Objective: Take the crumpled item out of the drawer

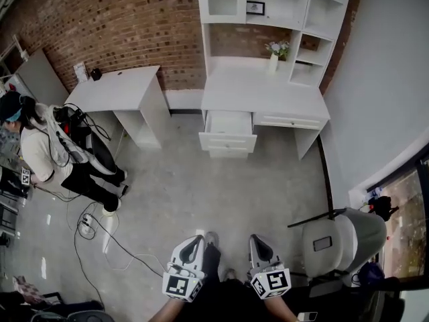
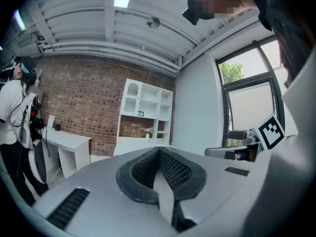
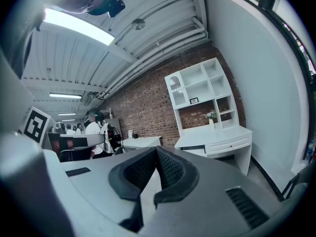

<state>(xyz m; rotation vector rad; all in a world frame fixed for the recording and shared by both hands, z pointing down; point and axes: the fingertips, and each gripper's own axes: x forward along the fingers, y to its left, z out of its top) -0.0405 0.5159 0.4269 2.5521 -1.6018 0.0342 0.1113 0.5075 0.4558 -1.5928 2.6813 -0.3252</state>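
Drawer (image 1: pixel 228 131) hangs open under the white tabletop (image 1: pixel 258 92), well apart from me. My left tongs (image 2: pixel 159 152) and right tongs (image 3: pixel 156 150) both clenched on nothing.

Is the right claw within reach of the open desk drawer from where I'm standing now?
Probably not yet. The right claw is shut and held close to the body, while the open drawer sits across a stretch of open floor. Nothing blocks the walk over.
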